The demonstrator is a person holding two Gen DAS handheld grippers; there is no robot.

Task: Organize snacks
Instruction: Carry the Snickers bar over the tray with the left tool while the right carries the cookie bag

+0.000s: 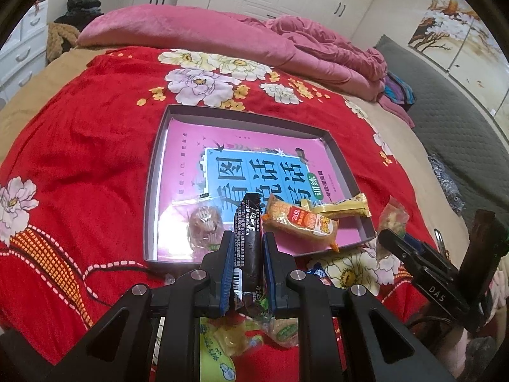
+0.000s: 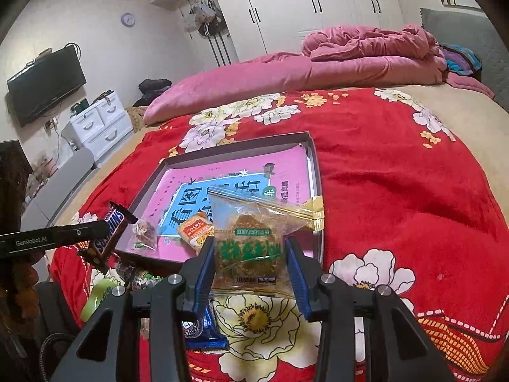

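Observation:
A shallow grey box (image 1: 156,172) lined with a pink book lies on the red bed cover; it also shows in the right wrist view (image 2: 313,165). Inside are a clear-wrapped brown pastry (image 1: 203,222), an orange snack pack (image 1: 299,222) and a yellow bar (image 1: 343,207). My left gripper (image 1: 247,242) is shut on a dark Snickers bar (image 1: 248,238), held just above the box's near edge; the bar also shows in the right wrist view (image 2: 108,235). My right gripper (image 2: 249,254) is shut on a clear pack with a brown cake and green label (image 2: 248,242), near the box's near right corner.
More wrapped snacks lie on the cover in front of the box: a blue pack (image 2: 203,328), green-white packs (image 1: 280,328) and a yellow-green pack (image 1: 219,350). A folded pink quilt (image 1: 222,38) lies behind the box. A grey headboard (image 1: 451,121) is at the right.

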